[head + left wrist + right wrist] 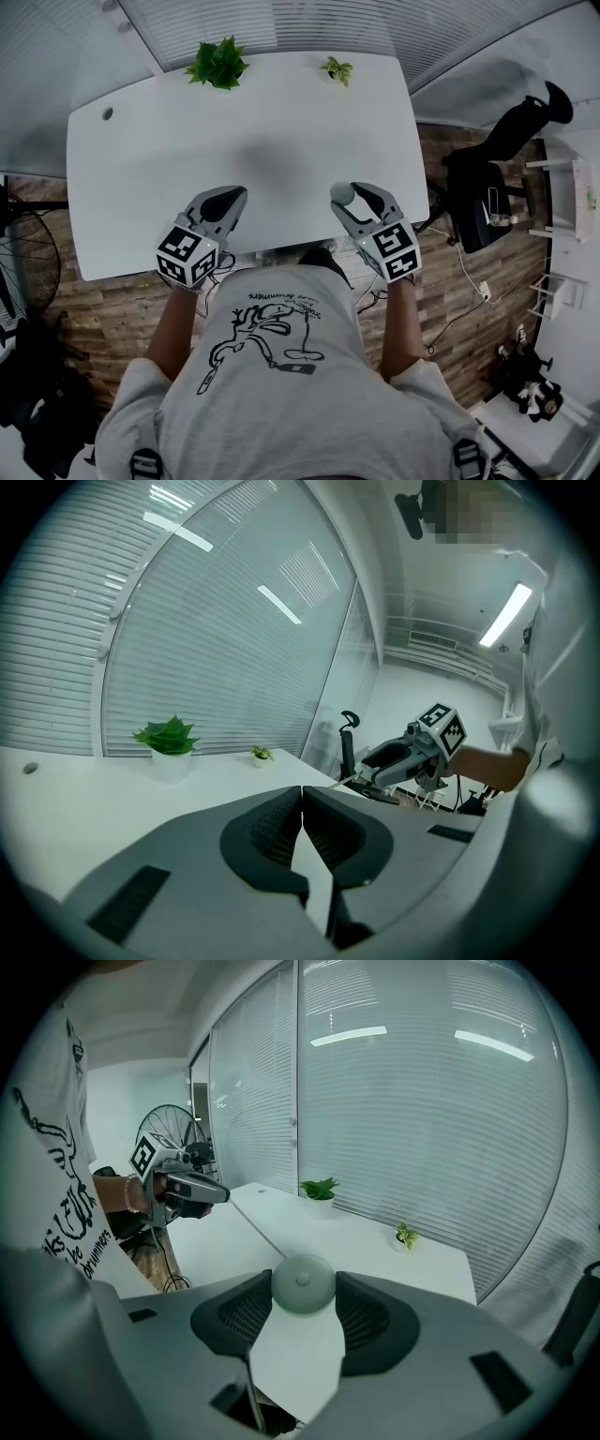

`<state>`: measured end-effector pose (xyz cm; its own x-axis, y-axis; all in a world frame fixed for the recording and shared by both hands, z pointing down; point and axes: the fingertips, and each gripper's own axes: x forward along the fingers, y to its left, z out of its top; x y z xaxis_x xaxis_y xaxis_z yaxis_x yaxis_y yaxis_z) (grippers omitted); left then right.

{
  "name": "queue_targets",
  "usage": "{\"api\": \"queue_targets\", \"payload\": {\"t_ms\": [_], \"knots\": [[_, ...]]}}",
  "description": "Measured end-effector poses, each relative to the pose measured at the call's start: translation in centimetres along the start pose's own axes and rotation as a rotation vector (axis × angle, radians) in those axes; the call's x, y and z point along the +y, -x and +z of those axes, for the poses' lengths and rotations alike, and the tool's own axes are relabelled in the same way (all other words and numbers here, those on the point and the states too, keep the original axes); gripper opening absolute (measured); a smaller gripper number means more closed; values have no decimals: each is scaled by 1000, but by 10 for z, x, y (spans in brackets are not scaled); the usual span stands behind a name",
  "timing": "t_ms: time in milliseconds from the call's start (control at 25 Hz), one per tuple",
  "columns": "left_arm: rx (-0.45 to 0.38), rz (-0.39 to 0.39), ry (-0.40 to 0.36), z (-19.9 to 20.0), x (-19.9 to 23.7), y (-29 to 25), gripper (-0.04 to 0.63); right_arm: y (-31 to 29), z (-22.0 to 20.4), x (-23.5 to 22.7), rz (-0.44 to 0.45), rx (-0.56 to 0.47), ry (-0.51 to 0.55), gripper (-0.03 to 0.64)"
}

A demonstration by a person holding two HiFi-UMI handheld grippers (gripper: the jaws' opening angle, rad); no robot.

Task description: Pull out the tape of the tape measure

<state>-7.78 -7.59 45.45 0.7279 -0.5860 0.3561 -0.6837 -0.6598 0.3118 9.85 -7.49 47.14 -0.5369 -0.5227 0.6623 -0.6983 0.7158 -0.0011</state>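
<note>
A round grey tape measure sits between the pads of my right gripper, which is shut on it above the white table near its front edge. In the head view the case shows at that gripper's tip. A thin tape runs from the case across to my left gripper. The left gripper has its jaws pressed together on the tape's end, and the tape leads off toward the right gripper. In the head view the left gripper is level with the right, well apart from it.
Two potted plants stand at the table's far edge, a larger one and a small one. Window blinds lie behind them. A black office chair is to the right, a floor fan to the left.
</note>
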Motion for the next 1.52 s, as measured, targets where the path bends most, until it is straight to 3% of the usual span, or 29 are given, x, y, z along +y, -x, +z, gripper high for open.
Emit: {"api": "queue_targets", "payload": {"t_ms": [1520], "knots": [[34, 81, 11, -15, 23, 19, 23, 8, -27, -18, -44, 49, -25, 221]]}}
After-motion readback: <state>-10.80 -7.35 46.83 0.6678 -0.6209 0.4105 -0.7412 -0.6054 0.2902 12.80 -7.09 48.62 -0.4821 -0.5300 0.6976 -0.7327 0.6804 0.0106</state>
